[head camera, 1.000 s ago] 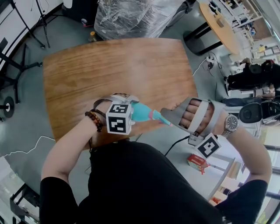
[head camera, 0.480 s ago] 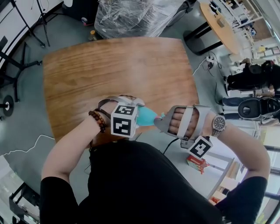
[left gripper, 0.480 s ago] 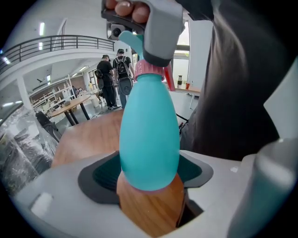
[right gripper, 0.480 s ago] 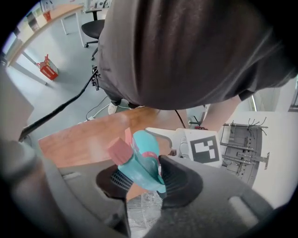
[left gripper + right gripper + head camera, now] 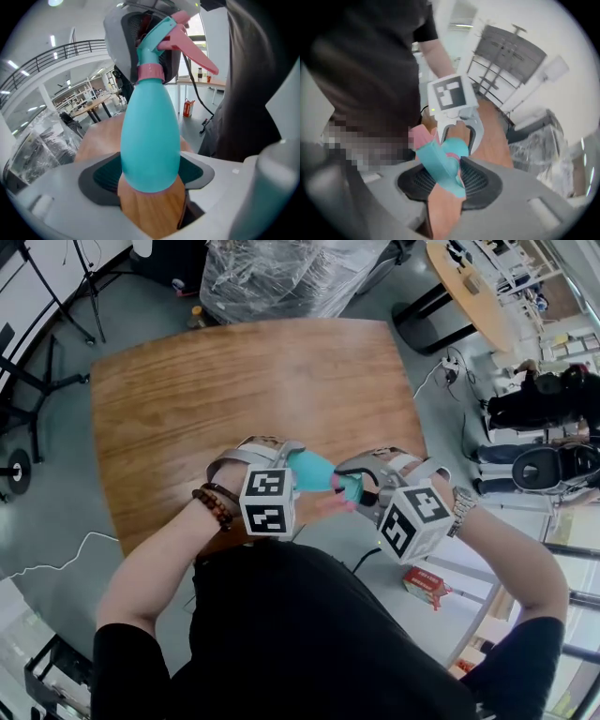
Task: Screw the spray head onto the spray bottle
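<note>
With the left gripper [image 5: 150, 174] pinching the bottle [image 5: 150, 136] steady over the table's [image 5: 234, 381] near edge, the right gripper [image 5: 450, 180], its jaws just closing onto the head [image 5: 436, 161] between them, should twist squarely about the neck.

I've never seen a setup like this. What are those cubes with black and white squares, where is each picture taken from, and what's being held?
A person holds a gripping tool in each hand; the marker cubes are part of them. One picture comes from a camera on the person's head, looking down at a brown wooden table. The other two come from cameras riding on the tools. The left tool is clamped on a teal plastic spray bottle. The right tool has just been closing and now grips the teal spray head with pink trigger on the bottle's neck.
</note>
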`<state>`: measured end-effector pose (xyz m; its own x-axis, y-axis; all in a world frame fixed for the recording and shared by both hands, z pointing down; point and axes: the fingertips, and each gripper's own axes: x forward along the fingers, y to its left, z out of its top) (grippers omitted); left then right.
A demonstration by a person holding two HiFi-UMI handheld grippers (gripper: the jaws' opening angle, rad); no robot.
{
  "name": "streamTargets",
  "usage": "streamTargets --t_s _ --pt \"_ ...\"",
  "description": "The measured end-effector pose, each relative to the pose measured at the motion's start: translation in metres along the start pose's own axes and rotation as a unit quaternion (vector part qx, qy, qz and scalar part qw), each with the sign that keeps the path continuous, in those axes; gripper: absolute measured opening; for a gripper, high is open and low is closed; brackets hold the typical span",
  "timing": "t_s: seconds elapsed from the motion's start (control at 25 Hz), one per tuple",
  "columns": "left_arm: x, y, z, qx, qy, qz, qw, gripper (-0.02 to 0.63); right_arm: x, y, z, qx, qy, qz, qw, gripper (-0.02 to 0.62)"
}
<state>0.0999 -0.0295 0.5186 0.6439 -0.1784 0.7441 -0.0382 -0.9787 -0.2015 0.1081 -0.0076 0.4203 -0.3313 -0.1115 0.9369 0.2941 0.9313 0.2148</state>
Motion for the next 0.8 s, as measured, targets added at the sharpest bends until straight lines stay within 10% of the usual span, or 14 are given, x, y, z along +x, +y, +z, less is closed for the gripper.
streamTargets --t_s 0.2,0.44,0.52,0.8 --pt "0.004 0.018 -0.007 -0.037 0.016 0.069 0.9968 0.391 0.008 -0.024 -0.014 0.291 -0.013 0.027 0.956 0.123" --pt "0.009 0.032 -0.010 -0.074 0.021 0.118 0.9901 0.391 0.014 -0.046 -0.030 0.552 -0.044 0.041 0.831 0.123" --pt "0.011 0.032 -0.010 -0.084 0.016 0.120 0.9891 0.392 0.014 -0.048 -0.032 0.584 -0.054 0.043 0.809 0.124" --pt "0.023 0.034 -0.011 -0.121 -0.022 0.108 0.9866 0.393 -0.003 -0.062 -0.034 0.522 -0.066 -0.015 0.850 0.207"
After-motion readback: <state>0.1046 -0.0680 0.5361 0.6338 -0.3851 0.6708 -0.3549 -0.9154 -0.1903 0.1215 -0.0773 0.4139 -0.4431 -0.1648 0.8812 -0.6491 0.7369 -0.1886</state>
